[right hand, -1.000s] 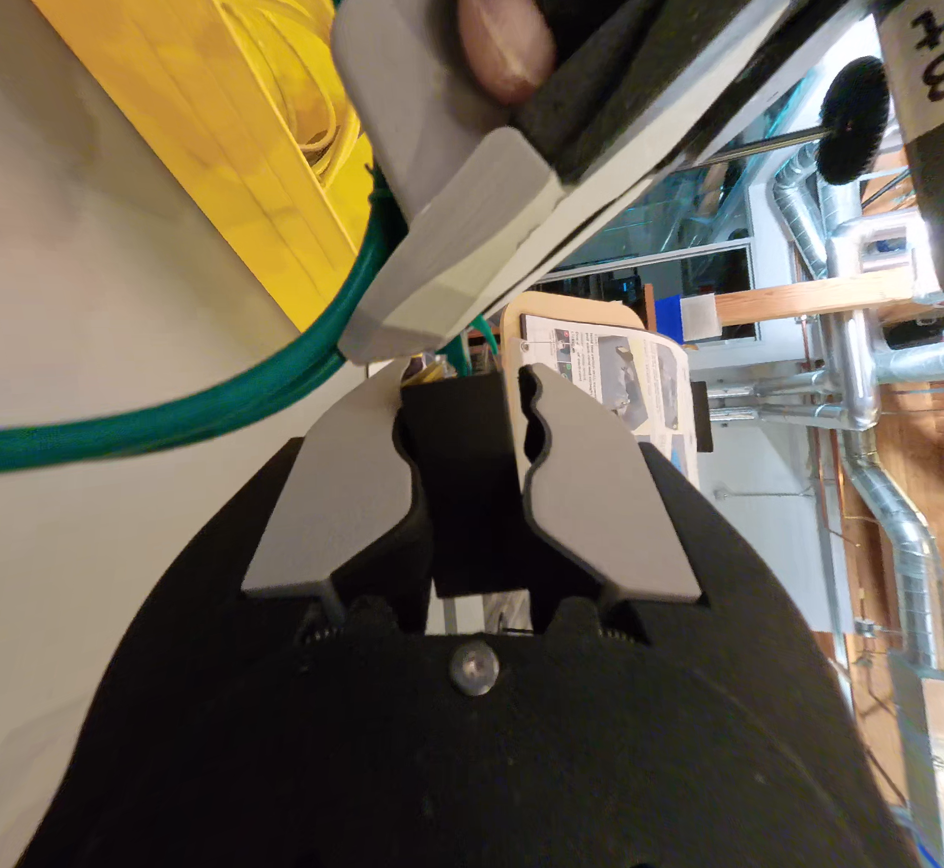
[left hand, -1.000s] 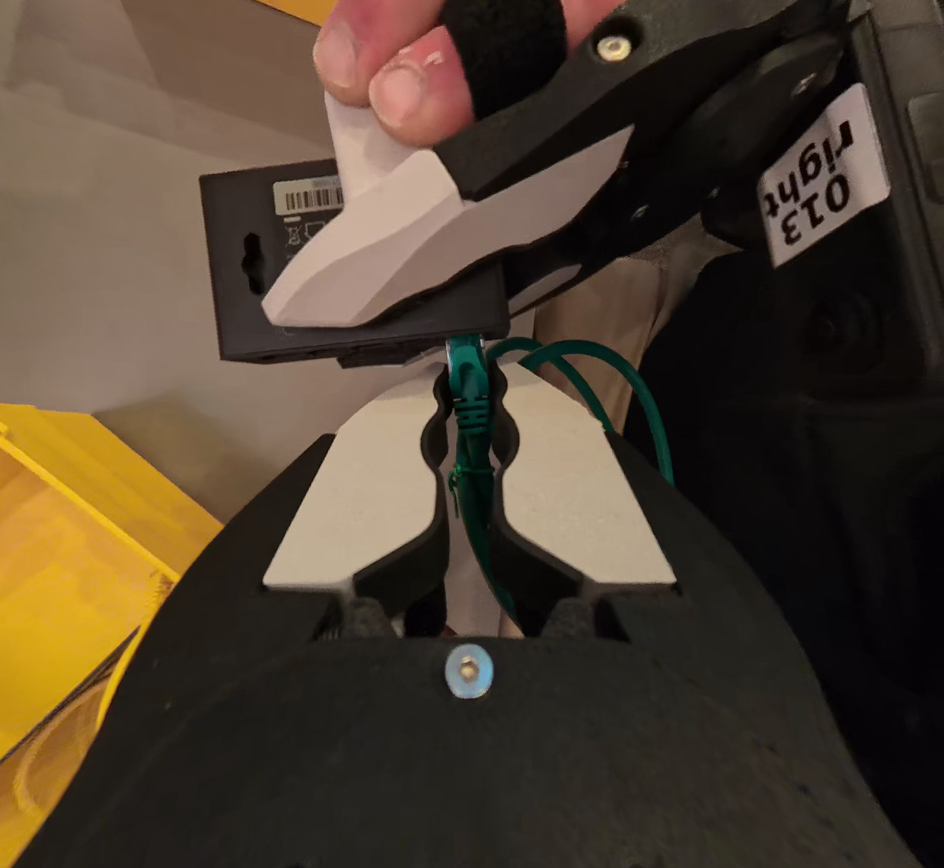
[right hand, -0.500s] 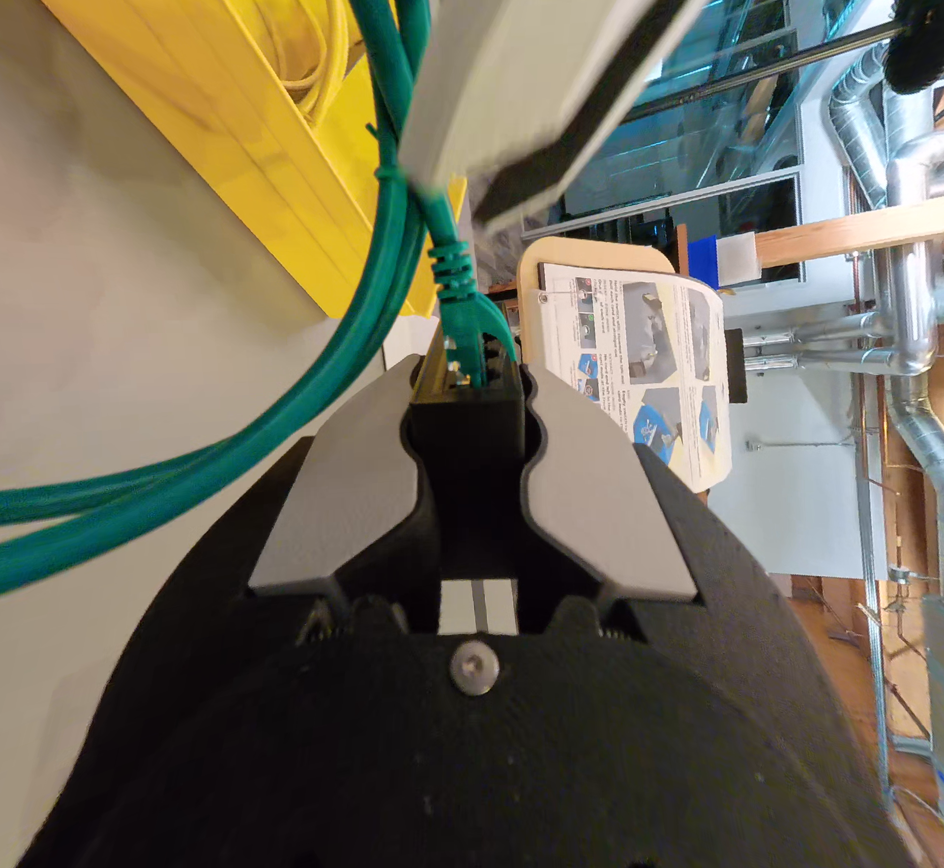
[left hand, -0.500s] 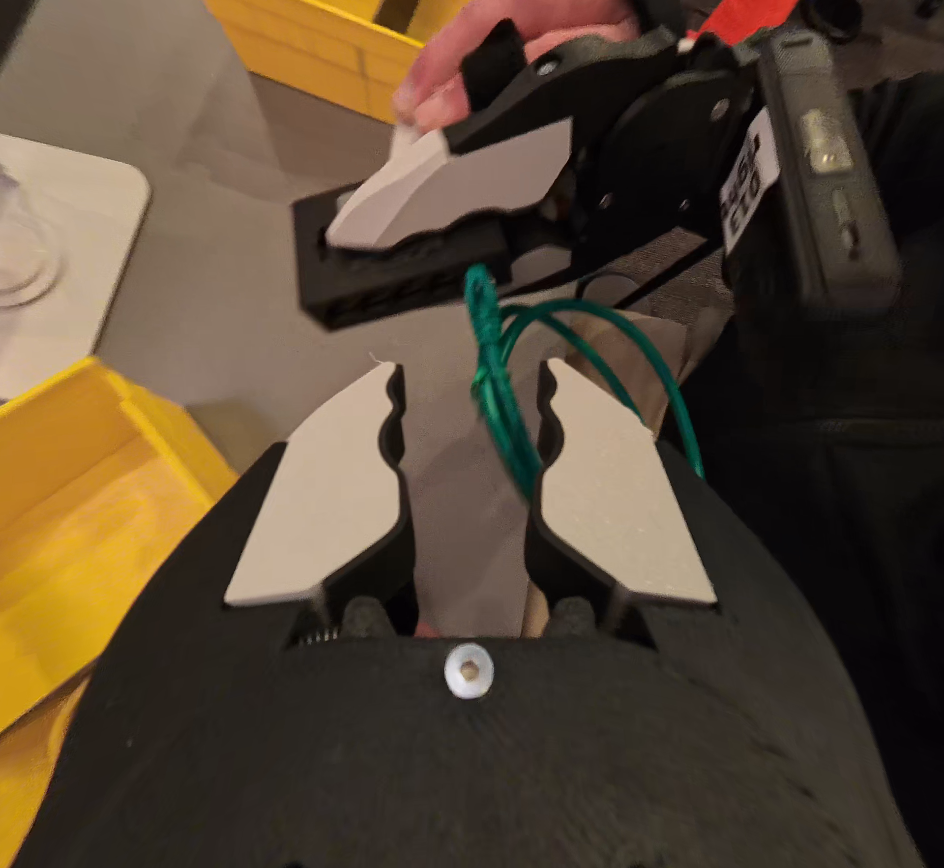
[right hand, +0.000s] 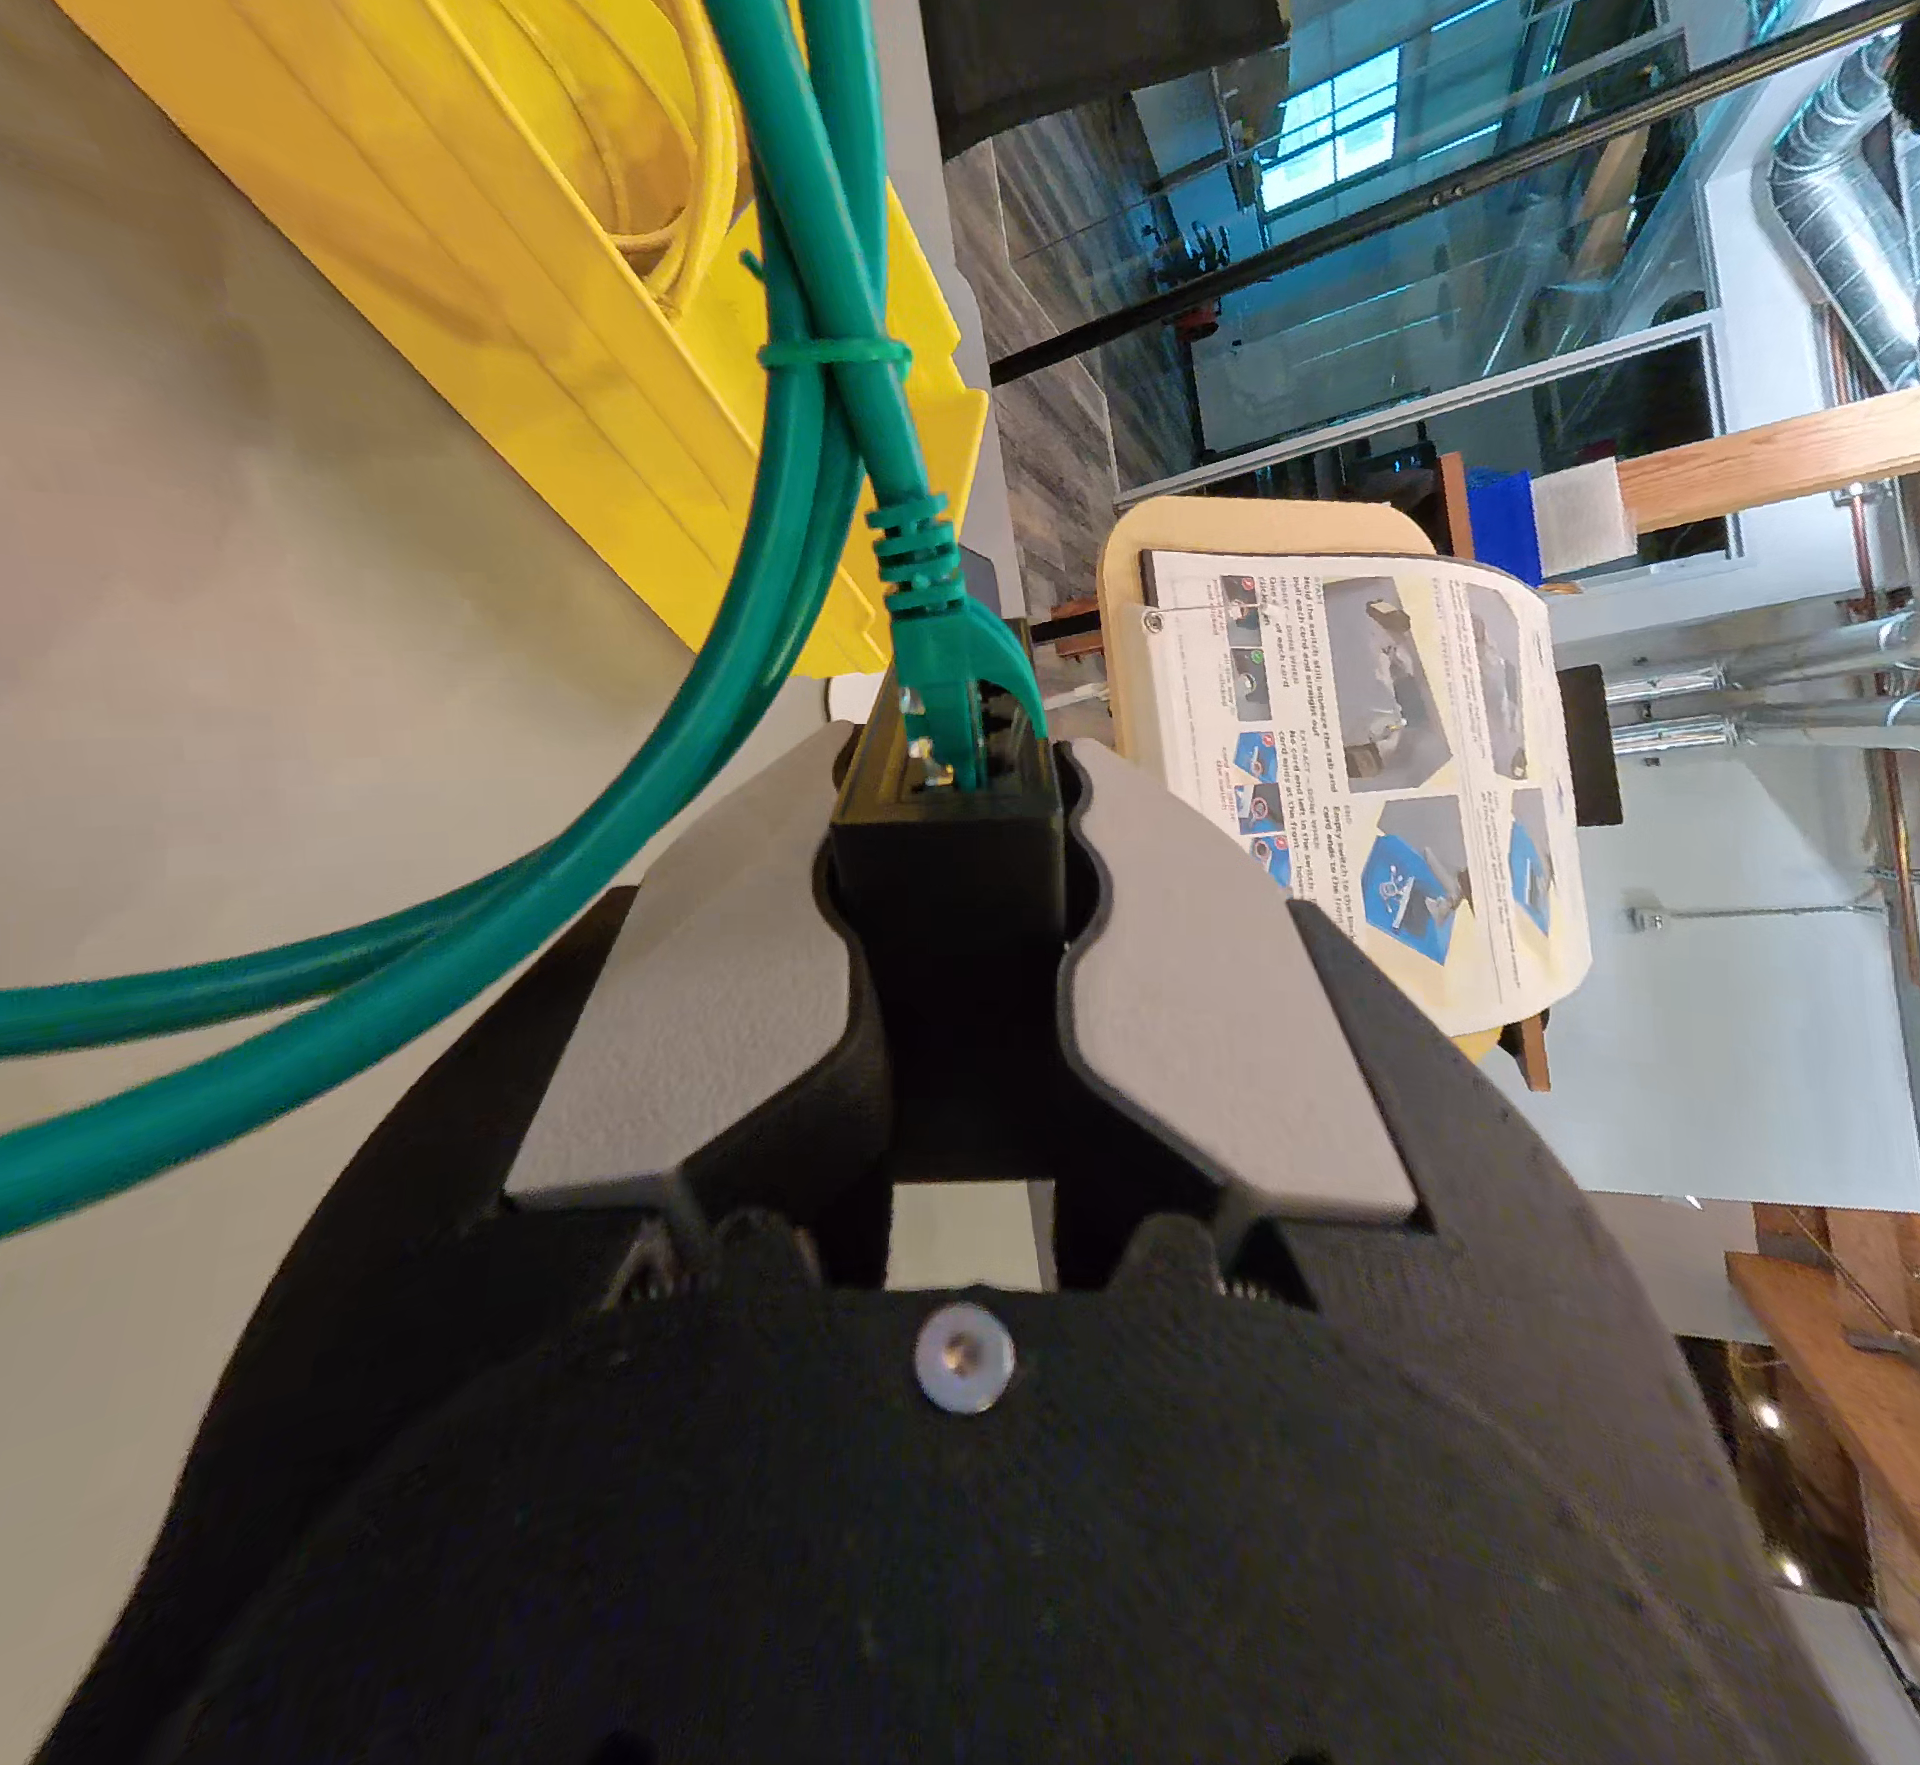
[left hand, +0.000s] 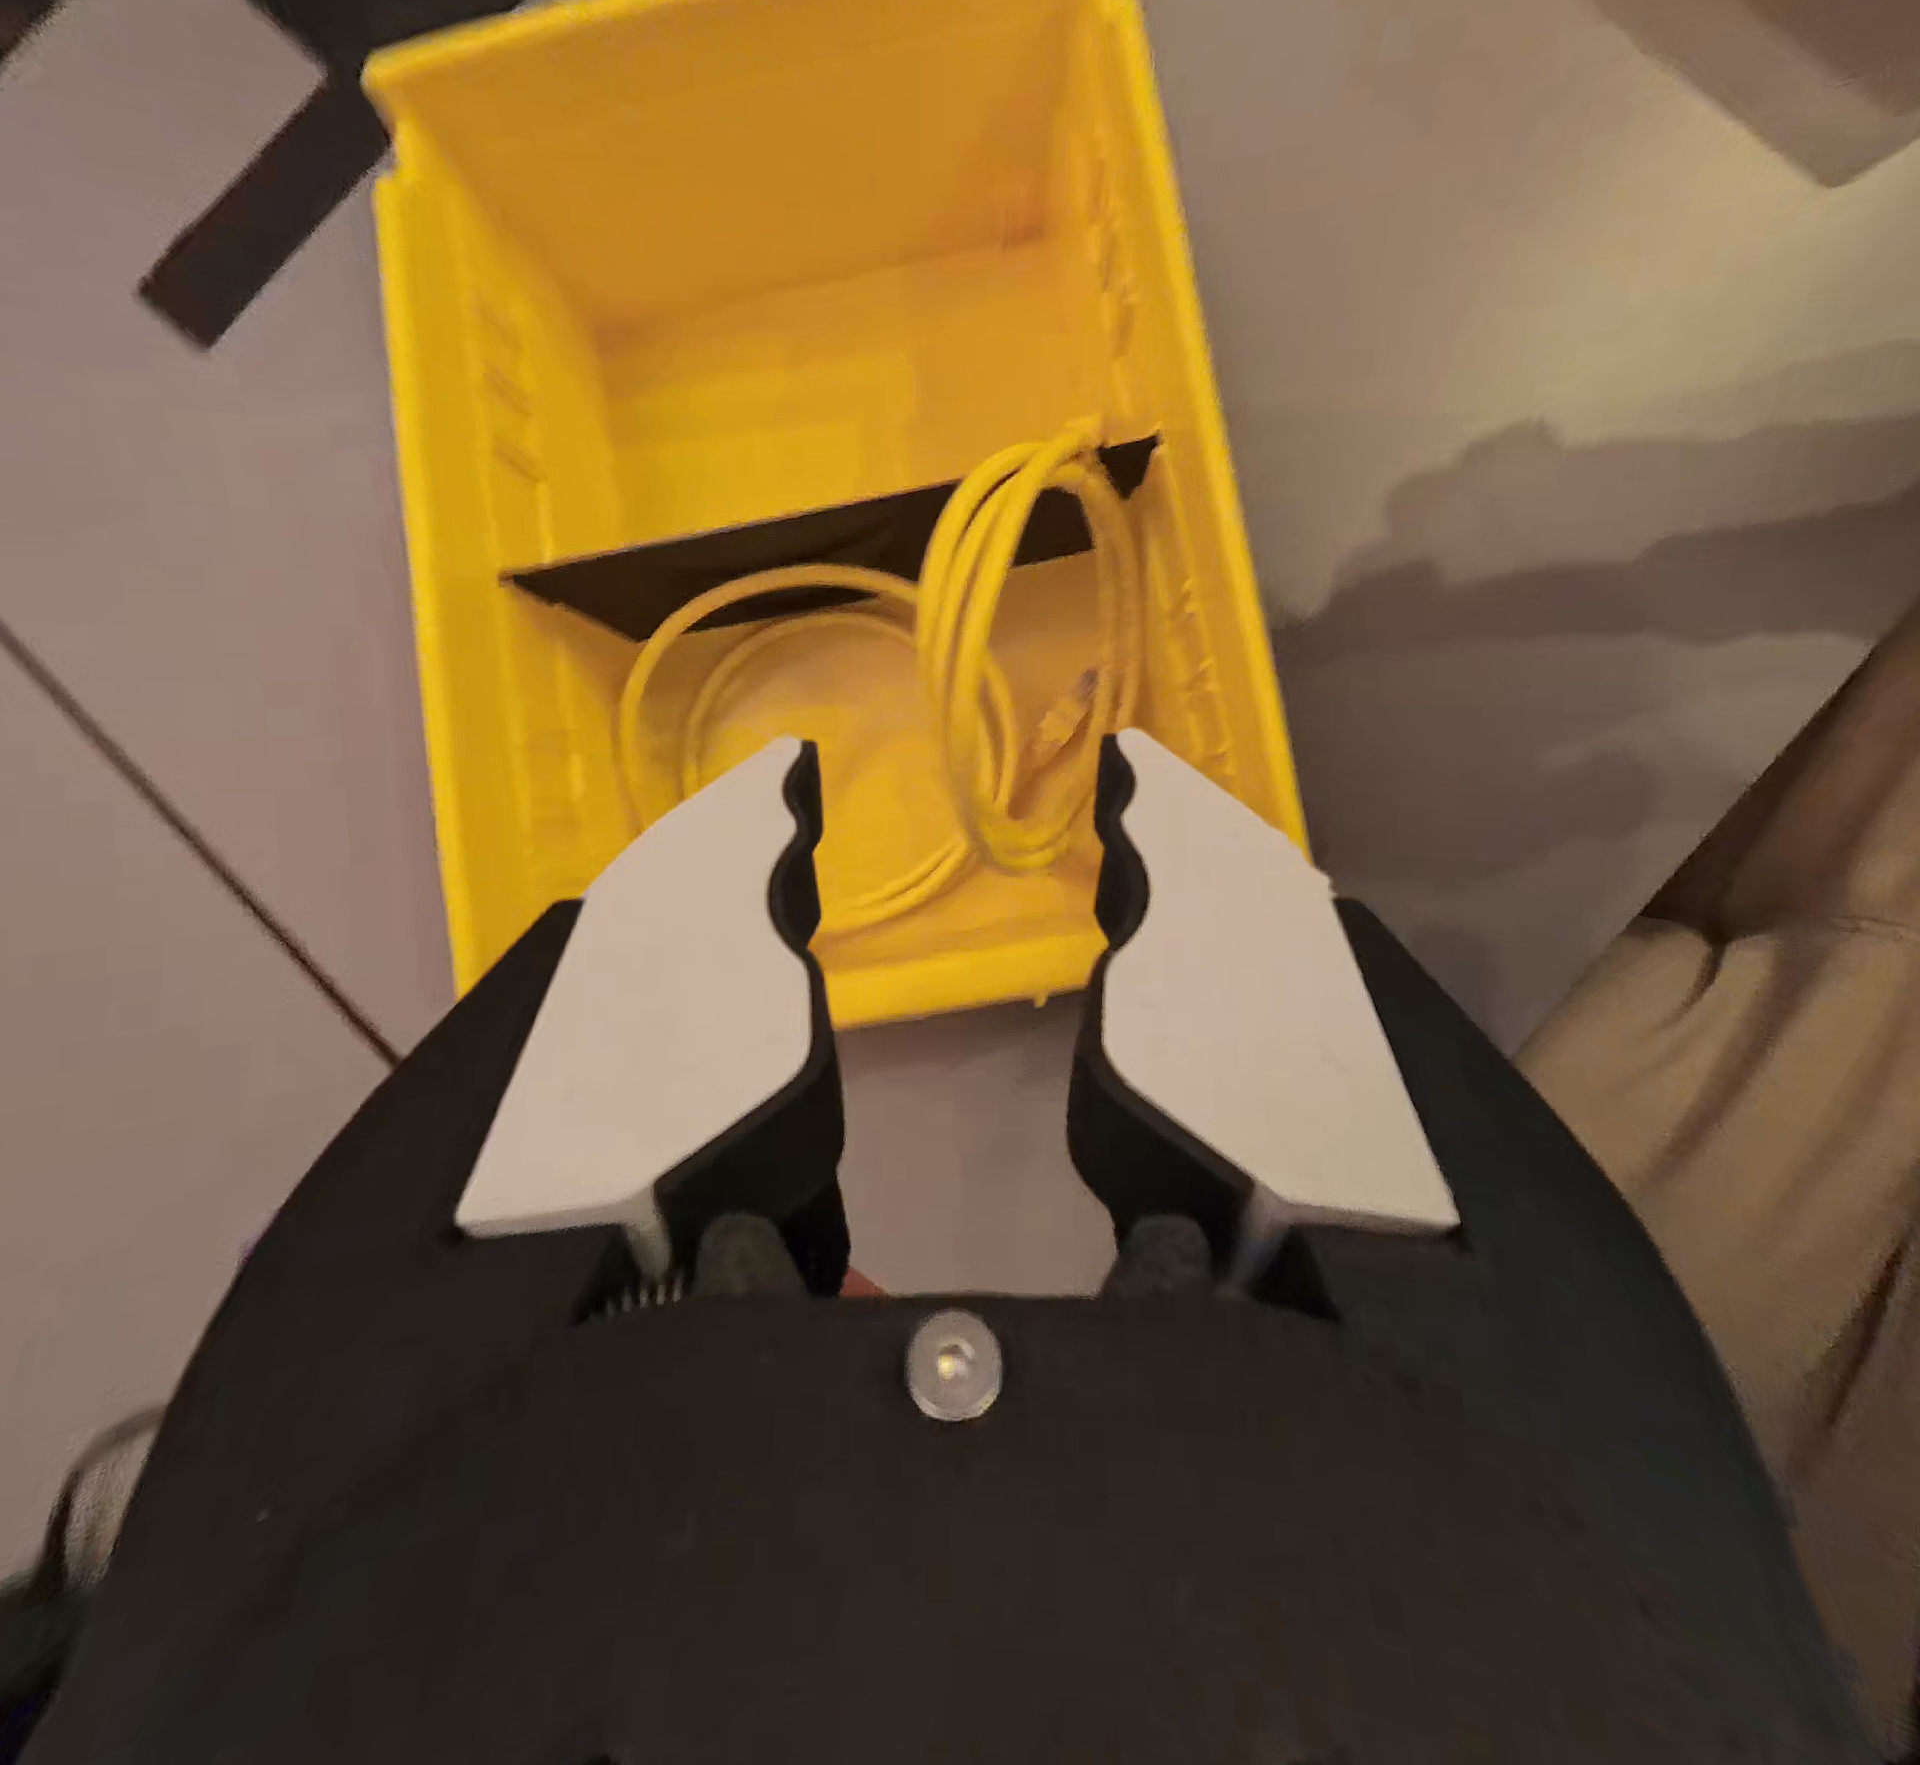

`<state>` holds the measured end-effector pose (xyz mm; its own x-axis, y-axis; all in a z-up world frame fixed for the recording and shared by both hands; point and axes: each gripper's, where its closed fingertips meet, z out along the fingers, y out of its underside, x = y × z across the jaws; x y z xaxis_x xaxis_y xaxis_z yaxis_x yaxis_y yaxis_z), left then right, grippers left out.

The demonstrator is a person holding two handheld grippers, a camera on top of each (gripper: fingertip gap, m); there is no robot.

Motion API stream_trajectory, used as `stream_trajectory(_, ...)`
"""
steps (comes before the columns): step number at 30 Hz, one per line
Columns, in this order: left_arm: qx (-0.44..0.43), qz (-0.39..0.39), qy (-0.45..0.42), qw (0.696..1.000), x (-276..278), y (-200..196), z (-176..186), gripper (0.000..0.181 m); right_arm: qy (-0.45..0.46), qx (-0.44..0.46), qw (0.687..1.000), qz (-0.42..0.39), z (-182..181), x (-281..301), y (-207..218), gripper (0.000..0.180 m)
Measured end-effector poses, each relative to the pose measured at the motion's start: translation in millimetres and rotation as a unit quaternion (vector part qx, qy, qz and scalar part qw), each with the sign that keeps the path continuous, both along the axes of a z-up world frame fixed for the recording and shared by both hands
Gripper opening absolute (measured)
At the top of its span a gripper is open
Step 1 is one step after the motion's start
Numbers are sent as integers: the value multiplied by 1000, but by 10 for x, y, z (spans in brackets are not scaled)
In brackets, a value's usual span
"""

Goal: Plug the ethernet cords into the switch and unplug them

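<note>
My left gripper (left hand: 954, 785) hung with fingers spread over the yellow bin (left hand: 436, 572); nothing sat between them. A coiled yellow cord (left hand: 977, 676) lay inside, near a black divider (left hand: 748, 562).

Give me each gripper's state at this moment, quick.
Left gripper: open, holding nothing, above the yellow bin with the yellow cord.
Right gripper: shut on the black switch, green cord plugged in.

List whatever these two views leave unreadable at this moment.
- Switch: right wrist view, its body hidden between the right gripper fingers; free ports uncountable.
- Green cord: far end leaves the left edge.
- Yellow cord in the yellow bin: left wrist view, motion blur smears its plug.
</note>
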<state>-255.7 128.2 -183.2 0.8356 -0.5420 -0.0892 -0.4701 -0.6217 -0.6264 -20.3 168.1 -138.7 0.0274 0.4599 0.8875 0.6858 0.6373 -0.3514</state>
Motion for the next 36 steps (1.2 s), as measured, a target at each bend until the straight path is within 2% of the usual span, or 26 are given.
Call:
stream_trajectory(3,44,-49,74,995,200,98,-43,55,-7,-4,1000,1,-47,-23,-6,32)
stream_trajectory(6,26,-70,179,981,214,253,-298,55,-10,-7,1000,7,-73,-61,-29,32)
stream_trajectory(7,17,-73,203,976,201,312,-403,50,-11,-8,1000,10,-79,-74,-41,32)
stream_trajectory(9,7,-55,256,965,53,420,-555,15,-13,-8,1000,14,-87,-88,-64,32)
stream_trajectory(10,16,-44,266,963,-3,473,-554,13,-13,-7,1000,15,-83,-85,-69,32)
stream_trajectory(12,24,-23,236,971,-31,499,-471,8,-10,-6,1000,13,-64,-57,-61,32)
stream_trajectory(17,73,26,200,977,-225,466,26,6,6,-12,1000,11,0,6,-23,32)
stream_trajectory(25,135,52,94,985,-23,357,659,6,21,-14,1000,16,105,69,-38,31)
stream_trajectory(30,141,58,46,987,269,324,789,6,28,-14,999,25,218,164,-83,31)
stream_trajectory(34,126,49,-17,991,660,378,691,6,25,-15,998,50,292,296,-160,32)
stream_trajectory(36,131,34,-13,991,848,429,623,6,27,-11,998,56,345,381,-191,32)
